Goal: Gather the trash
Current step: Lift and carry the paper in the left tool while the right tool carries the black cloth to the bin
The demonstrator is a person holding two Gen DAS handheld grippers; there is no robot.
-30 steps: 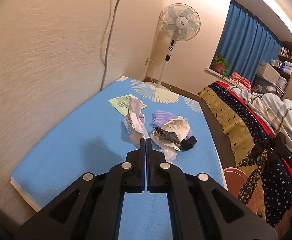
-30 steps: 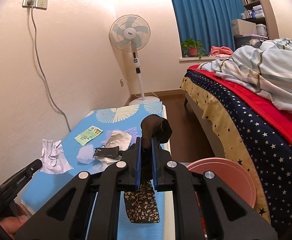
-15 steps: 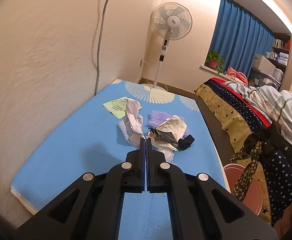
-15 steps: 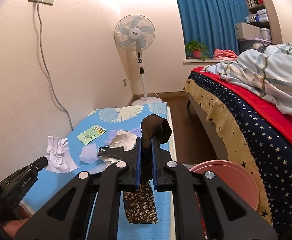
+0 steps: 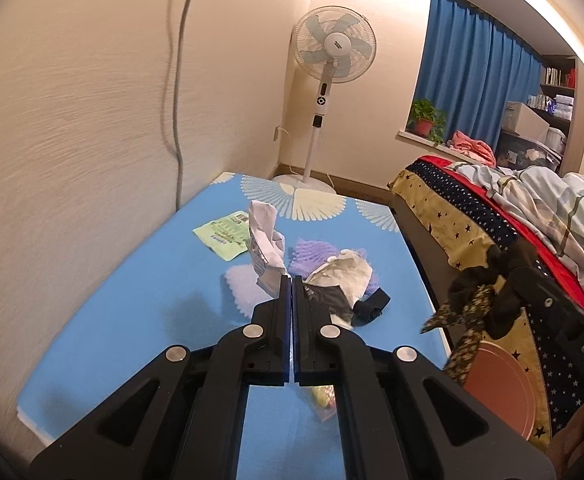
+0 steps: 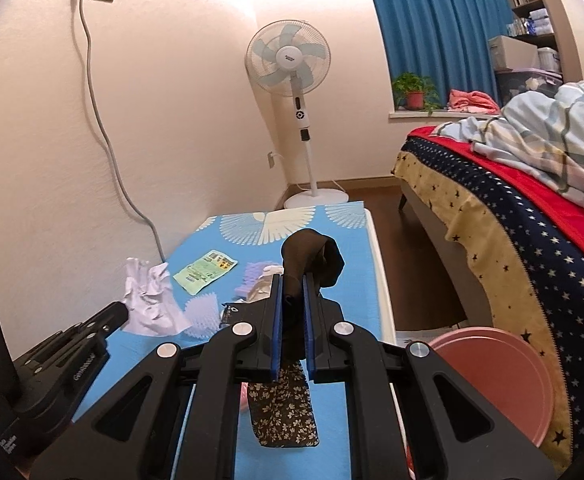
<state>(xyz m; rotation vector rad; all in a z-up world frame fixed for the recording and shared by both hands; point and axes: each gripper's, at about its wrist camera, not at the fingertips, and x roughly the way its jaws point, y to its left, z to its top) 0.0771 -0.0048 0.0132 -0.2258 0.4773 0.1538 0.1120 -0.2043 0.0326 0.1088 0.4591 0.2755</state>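
- One crumpled white paper [image 6: 148, 300] lies on the blue surface [image 6: 339, 248], touching the tip of the left tongs [image 5: 292, 280], whose jaws are closed together with nothing between them.
- One green packet [image 6: 205, 271] lies flat, beyond and right of that paper.
- Two foam nets, one white [image 6: 200, 313], one purple [image 6: 252, 280], sit ahead of the right tongs [image 6: 292, 280].
- The right tongs clamp one dark floral cloth [image 6: 284, 412], hanging below the jaws.
- One pink bin [image 6: 495, 384] stands to their right.
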